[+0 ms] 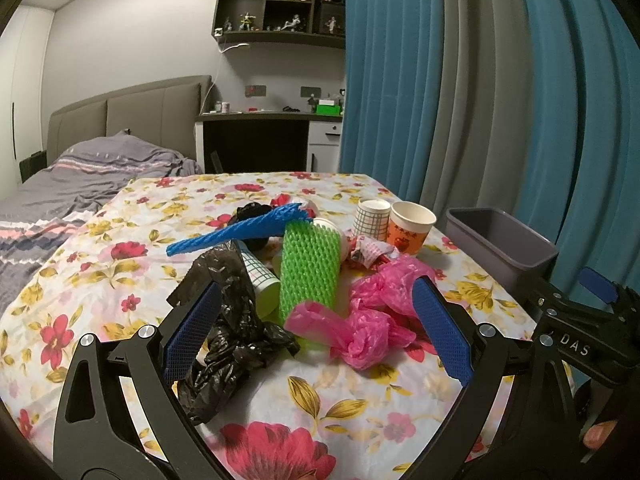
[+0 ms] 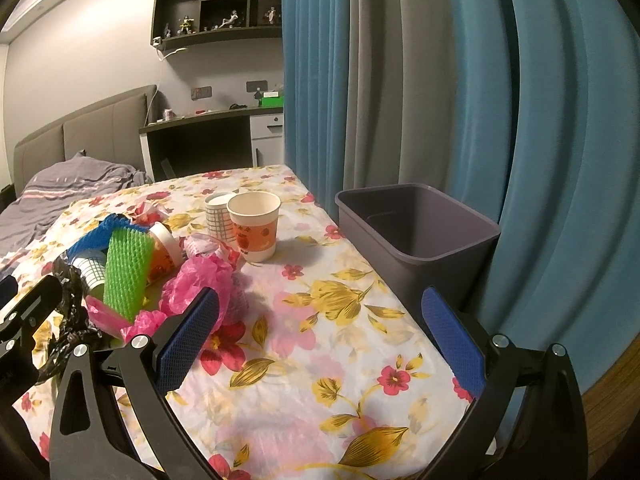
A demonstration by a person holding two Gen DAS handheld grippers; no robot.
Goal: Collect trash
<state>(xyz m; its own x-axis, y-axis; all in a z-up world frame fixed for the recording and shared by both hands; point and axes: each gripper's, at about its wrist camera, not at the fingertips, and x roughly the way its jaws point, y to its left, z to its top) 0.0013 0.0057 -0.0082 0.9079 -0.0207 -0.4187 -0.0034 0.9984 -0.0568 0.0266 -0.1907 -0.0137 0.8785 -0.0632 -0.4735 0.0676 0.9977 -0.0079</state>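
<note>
In the left wrist view, the left gripper [image 1: 316, 320] is spread wide above a pile of trash on the flowered tablecloth [image 1: 360, 408]: a crumpled black plastic bag [image 1: 232, 344], a green foam net sleeve [image 1: 310, 268] and a crumpled pink plastic bag [image 1: 368, 320].

In the right wrist view, the right gripper [image 2: 320, 332] is also spread and holds nothing. The grey plastic bin [image 2: 416, 236] stands at the table edge, beside two upright paper cups [image 2: 256, 226].
</note>
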